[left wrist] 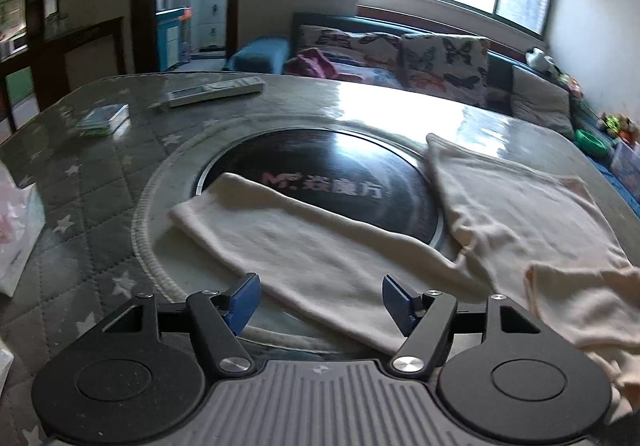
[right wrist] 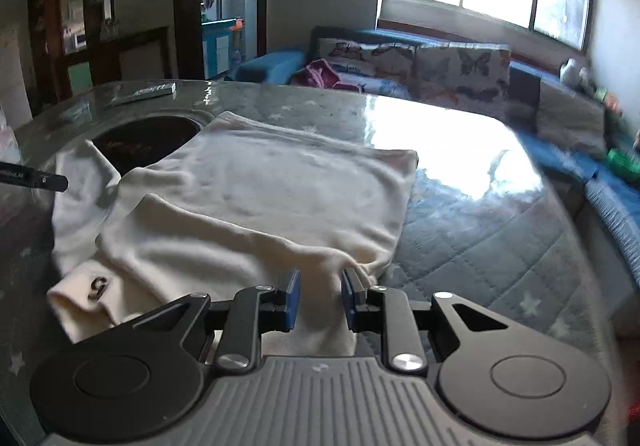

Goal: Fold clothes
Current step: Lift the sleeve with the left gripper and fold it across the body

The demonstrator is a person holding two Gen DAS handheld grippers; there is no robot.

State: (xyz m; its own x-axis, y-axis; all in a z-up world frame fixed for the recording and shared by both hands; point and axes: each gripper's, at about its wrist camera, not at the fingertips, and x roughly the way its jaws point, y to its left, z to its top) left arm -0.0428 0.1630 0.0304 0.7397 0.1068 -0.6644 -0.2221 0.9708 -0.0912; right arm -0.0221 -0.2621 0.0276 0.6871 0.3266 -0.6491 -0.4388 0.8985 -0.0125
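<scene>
The cream long-sleeved top (right wrist: 256, 190) lies spread on the quilted table cover (right wrist: 480, 246), its body flat just to the right of the round black hotplate (left wrist: 320, 174) set into the table, with one sleeve (left wrist: 288, 242) stretched out across the near rim of that hotplate. That sleeve's long axis runs from its cuff at the hotplate's near left edge down toward the near right, where it joins the body. The left gripper (left wrist: 318, 300) hovers just on the near side of the hotplate, right over the sleeve's lower end, its blue pads standing wide apart and pressing on nothing; the cloth passes under the gap, so the sleeve lies directly ahead of it and it is clearly the nearer tool for that limb. The right gripper (right wrist: 320, 302) sits farther to the right of the hotplate, at the body's near edge, its jaws nearly together and pinching a bunched fold of the top. A remote control (left wrist: 216, 90) and a small box (left wrist: 104, 120) rest on the far side of the hotplate, well apart from the garment.
</scene>
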